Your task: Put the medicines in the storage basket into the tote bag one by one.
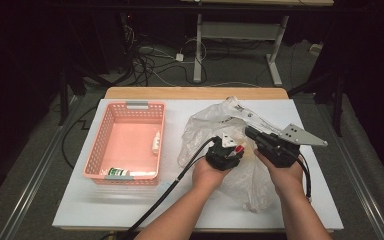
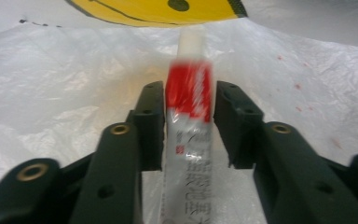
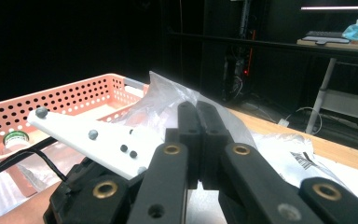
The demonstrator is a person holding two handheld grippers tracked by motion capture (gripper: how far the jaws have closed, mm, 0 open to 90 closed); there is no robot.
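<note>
Red and white, the tube point(image 2: 189, 121) stands between the jaws of the left tool point(image 2: 189, 100), inside the plastic bag point(image 1: 240, 150). Its cap end points away from the tool toward a yellow print point(image 2: 154, 9) on the bag. A sliver of gap shows on each side, so the left tool reads as released around the tube, not yet clamped. The right tool point(image 3: 197, 116) is clenched on a fold of the bag's rim, lifting it so the mouth stays open ahead of the left tool. To do this well, I judge the left tool should close squarely on the red band, near the middle of the tube, with no film caught between pad and tube. The right tool should keep its pinch high and steady while the tube is drawn back out through the mouth. A soft tube can squirm, so the squeeze should be firm but slow. Off to the left tool's left, the pink basket point(image 1: 130, 107) on the desk point(image 1: 75, 210) already has a white bottle point(image 1: 156, 142) and a green-labelled one point(image 1: 116, 172), a likely place for the tube.
</note>
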